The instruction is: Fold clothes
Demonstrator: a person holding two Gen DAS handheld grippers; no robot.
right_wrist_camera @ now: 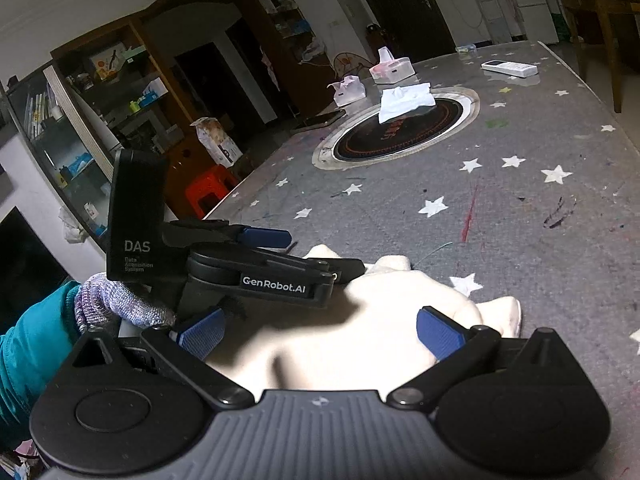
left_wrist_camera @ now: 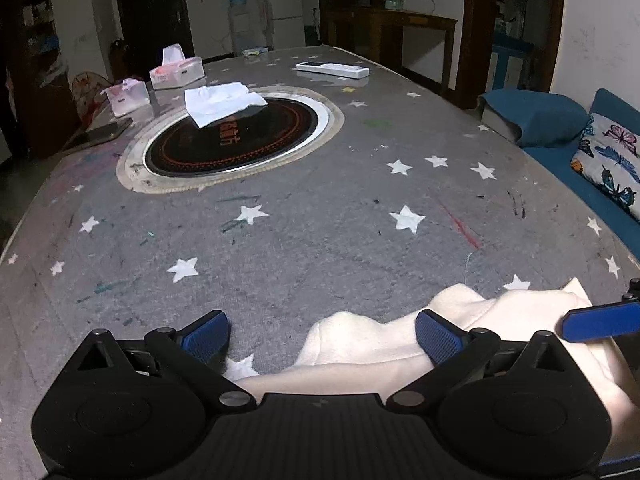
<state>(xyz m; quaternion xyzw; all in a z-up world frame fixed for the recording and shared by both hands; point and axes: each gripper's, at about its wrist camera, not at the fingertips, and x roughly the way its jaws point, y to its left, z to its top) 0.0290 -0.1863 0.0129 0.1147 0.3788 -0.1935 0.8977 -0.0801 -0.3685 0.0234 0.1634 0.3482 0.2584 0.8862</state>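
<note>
Lying bunched at the near edge of the star-printed table [left_wrist_camera: 320,208], at about six o'clock from the round hotplate [left_wrist_camera: 236,136], the cream garment [right_wrist_camera: 360,332] looks thick, soft and fleecy. I'd judge it light, limp and ready to sag or slide on itself, but not fragile. From here I can't tell sleeve from hem, nor whether this heap is a crumpled start or a part-made fold.

Both tongs stand wide, holding nothing. The left gripper [left_wrist_camera: 322,334] hovers over the cloth's lumpy far edge, one blue pad above bare table, the other over the fleece. The right gripper [right_wrist_camera: 320,330] straddles the middle of the mound, just beside the left one.

A pinch on a free edge or corner, such as the flap poking out at the far side [right_wrist_camera: 504,312], would likely hold better than one on the puffy middle, where the layers could slip apart.
</note>
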